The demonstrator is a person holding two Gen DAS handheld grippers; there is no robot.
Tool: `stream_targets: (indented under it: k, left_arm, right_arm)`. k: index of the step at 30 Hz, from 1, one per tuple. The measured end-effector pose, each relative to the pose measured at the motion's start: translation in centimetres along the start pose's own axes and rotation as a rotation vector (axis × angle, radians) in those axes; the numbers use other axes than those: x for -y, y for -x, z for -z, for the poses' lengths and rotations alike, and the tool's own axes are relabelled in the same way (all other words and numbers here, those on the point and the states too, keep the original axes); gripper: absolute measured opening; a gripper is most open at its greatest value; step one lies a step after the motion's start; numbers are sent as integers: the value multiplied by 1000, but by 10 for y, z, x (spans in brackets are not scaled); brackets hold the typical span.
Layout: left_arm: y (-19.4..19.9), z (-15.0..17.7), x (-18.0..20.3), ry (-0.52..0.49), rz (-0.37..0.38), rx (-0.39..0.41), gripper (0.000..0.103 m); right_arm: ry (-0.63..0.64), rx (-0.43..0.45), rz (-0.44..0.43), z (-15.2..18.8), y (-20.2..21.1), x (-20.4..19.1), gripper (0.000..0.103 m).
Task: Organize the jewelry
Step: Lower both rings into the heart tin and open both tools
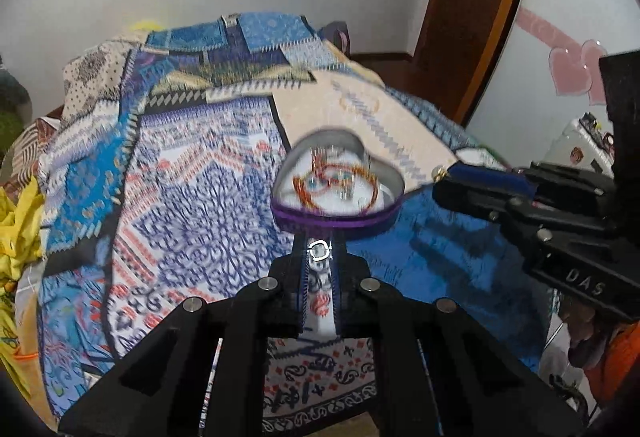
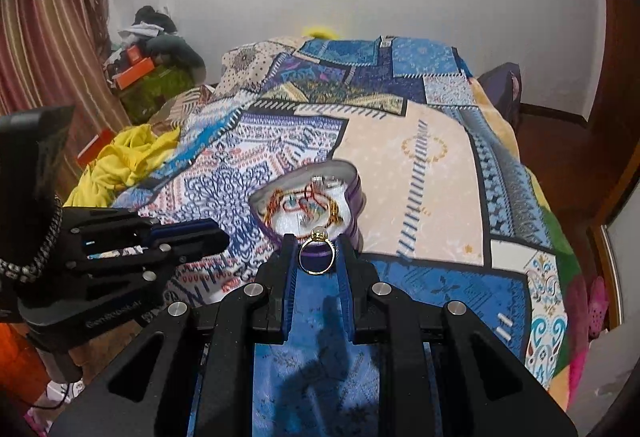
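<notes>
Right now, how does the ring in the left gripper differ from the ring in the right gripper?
The silver ring is silver-coloured, the gold ring gold. The silver ring looks smaller and squarish; the gold ring is a wider round band with a pale stone on top. The left gripper has its fingers closer together than the right gripper. Both rings are pinched near the heart-shaped tin.

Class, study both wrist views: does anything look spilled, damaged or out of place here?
Nothing stands out. The heart-shaped tin sits upright on the bedspread, jewelry inside; each gripper, left and right, holds a ring.
</notes>
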State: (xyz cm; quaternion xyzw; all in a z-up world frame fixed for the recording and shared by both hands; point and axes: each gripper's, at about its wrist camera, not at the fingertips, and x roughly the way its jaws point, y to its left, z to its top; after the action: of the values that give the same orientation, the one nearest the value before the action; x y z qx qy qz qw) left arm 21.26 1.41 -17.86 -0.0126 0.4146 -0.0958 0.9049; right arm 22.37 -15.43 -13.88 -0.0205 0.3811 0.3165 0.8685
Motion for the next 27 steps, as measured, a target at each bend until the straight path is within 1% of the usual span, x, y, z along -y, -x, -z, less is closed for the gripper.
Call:
stream_targets:
  k: [8, 13, 21, 27]
  left_arm:
    - [15, -25, -4, 13, 12, 75, 9]
    - [12, -36, -6, 18, 20, 92, 9]
    - [-7, -39, -8, 26, 41, 66, 9]
    - [-26, -39, -14, 36, 55, 33, 9]
  right_arm:
    - [10, 42, -4, -15, 2, -1, 17]
    - [11, 36, -2, -22, -9, 1, 17]
    - [18, -5, -5, -24, -34, 3, 17]
    - [9, -36, -10, -21, -44, 7, 17]
